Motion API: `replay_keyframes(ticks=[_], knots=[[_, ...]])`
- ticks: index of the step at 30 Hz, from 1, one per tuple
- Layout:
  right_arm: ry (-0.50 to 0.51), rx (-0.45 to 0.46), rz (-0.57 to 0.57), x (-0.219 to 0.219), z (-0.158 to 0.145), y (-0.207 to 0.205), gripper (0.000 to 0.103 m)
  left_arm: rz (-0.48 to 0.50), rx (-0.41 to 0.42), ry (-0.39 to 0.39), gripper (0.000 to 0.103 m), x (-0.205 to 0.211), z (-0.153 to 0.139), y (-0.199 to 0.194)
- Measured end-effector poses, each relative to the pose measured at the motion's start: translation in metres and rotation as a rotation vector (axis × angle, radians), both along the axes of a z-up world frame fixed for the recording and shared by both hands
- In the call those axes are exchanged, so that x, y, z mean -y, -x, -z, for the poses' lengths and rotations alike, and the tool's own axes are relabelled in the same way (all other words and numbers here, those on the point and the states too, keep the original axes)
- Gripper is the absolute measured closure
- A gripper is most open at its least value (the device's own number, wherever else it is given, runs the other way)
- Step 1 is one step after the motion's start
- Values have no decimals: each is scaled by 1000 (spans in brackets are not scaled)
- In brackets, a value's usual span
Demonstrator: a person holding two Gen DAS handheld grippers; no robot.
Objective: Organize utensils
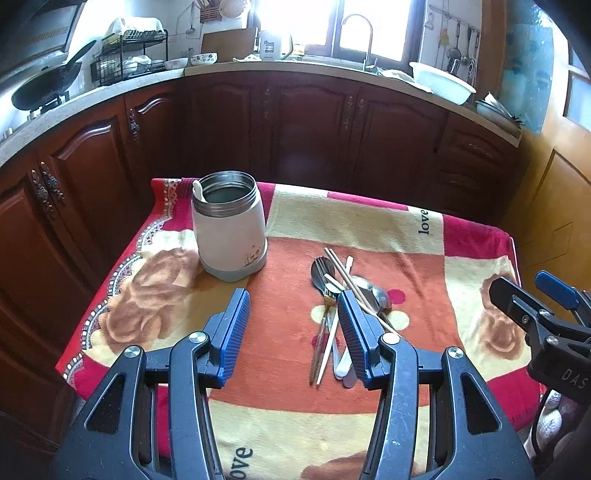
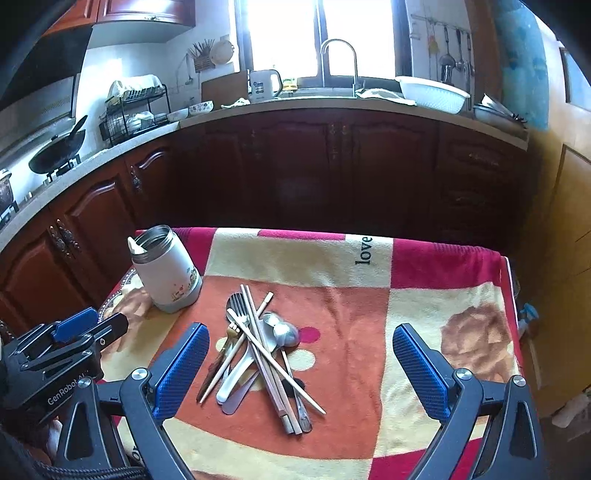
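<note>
A pile of utensils [image 2: 258, 350], with spoons, a fork and chopsticks, lies on the blanket-covered table [image 2: 351, 369]; it also shows in the left wrist view [image 1: 340, 306]. A white steel-rimmed jar [image 1: 229, 225] stands at the back left with a white spoon [image 1: 198, 190] in it; the right wrist view shows the jar [image 2: 168, 273] too. My left gripper [image 1: 293, 306] is open and empty, just left of the pile. My right gripper [image 2: 301, 343] is open wide and empty above the pile's near end.
Dark wood cabinets [image 1: 295, 125] and a counter with a wok [image 1: 48, 85], dish rack [image 1: 129, 59], kettle [image 1: 271, 44], sink faucet [image 1: 364, 33] and white basin [image 1: 441, 83] lie behind the table. A wooden door [image 1: 554, 184] is on the right.
</note>
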State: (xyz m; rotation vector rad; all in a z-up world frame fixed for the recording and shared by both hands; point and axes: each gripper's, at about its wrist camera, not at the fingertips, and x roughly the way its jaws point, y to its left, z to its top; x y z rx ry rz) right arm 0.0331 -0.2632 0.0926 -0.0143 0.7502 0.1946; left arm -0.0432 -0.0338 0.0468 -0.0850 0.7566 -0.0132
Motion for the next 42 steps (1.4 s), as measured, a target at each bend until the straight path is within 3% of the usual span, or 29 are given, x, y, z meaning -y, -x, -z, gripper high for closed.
replay_keyframes(ticks=[42], knots=[[5, -35, -4, -4, 14, 1, 4, 2, -30, 20, 54, 0, 9, 3]])
